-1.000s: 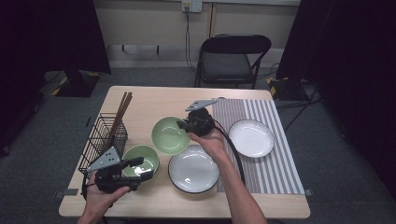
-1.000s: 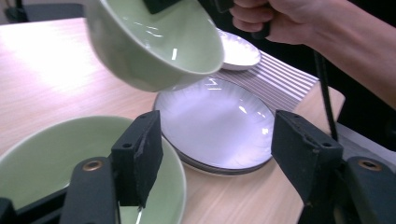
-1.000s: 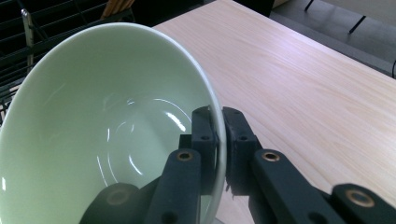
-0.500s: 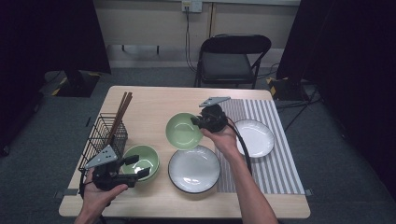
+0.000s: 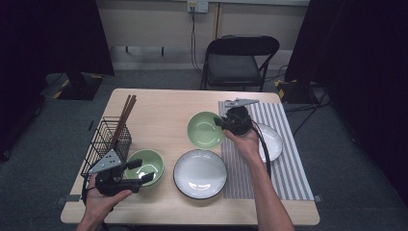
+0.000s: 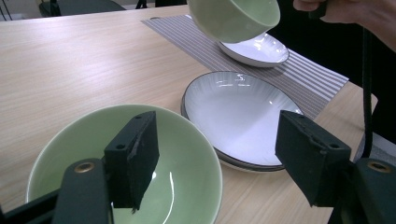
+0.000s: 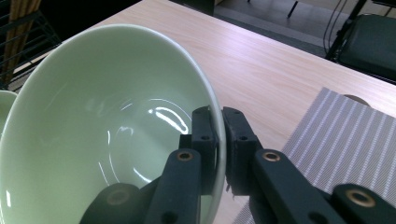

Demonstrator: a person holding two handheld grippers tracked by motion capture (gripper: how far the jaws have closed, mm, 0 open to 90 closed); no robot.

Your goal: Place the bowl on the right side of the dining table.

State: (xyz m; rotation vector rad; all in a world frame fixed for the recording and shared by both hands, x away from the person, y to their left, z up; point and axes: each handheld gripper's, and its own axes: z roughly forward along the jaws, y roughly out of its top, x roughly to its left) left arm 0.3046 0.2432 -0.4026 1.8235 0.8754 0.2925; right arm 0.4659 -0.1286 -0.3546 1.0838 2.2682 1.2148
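Note:
My right gripper (image 5: 225, 123) is shut on the rim of a pale green bowl (image 5: 204, 129), which hangs tilted above the table by the left edge of the striped mat (image 5: 284, 168). In the right gripper view its jaws (image 7: 219, 140) pinch the bowl's wall (image 7: 107, 121). A second green bowl (image 5: 149, 161) rests on the table at the front left. My left gripper (image 5: 143, 171) stands open over it. Its jaws (image 6: 222, 161) have just been opening. That bowl's rim (image 6: 212, 186) lies between them, untouched.
A dark-rimmed white plate (image 5: 199, 173) lies front centre, close to the left bowl. A smaller white plate (image 5: 272, 144) sits on the mat, under the carried bowl (image 6: 233, 18). A wire basket (image 5: 107, 142) with chopsticks stands at the left. A chair (image 5: 238, 60) is beyond the table.
My right gripper has carried the green bowl to the right, up to the striped mat's edge. The left hand has stayed by its bowl.

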